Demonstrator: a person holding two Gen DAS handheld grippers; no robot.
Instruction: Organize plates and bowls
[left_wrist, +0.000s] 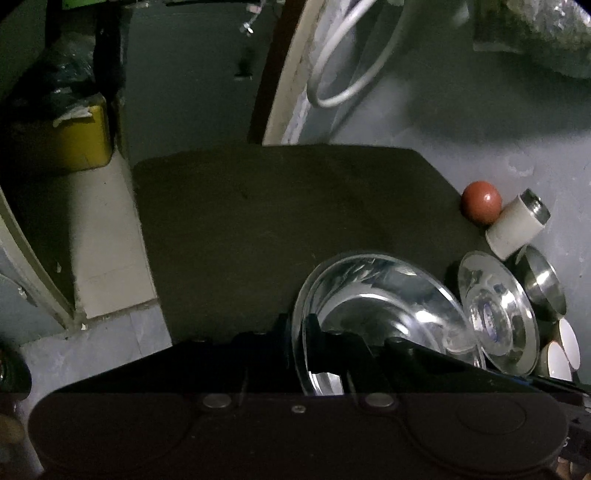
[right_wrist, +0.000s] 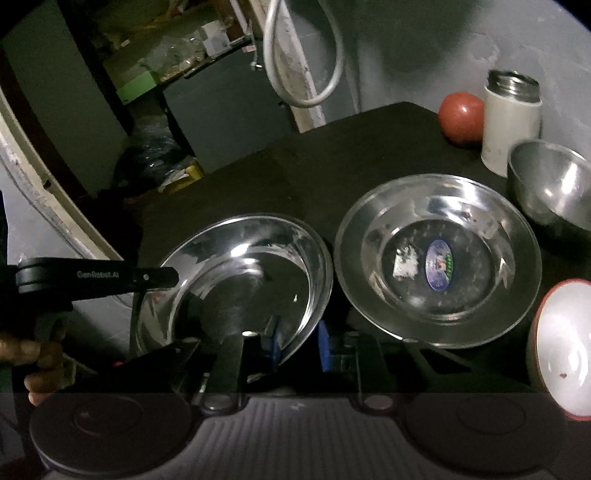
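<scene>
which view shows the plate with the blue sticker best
The right wrist view: the stickered steel plate lies nearly face-on, whole rim and blue sticker visible. In the left wrist view the same plate appears small at the right edge, foreshortened, partly behind the plate in the left gripper.

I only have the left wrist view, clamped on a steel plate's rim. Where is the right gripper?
Observer: The right gripper is open, its fingers at the near rim of the steel plate.
Operator: Is the stickered plate touching mine?
Observer: No. The stickered plate lies flat on the mat, with a dark gap between the two.
Operator: What's beyond it, on the right?
Observer: A white bowl with a red rim.
</scene>
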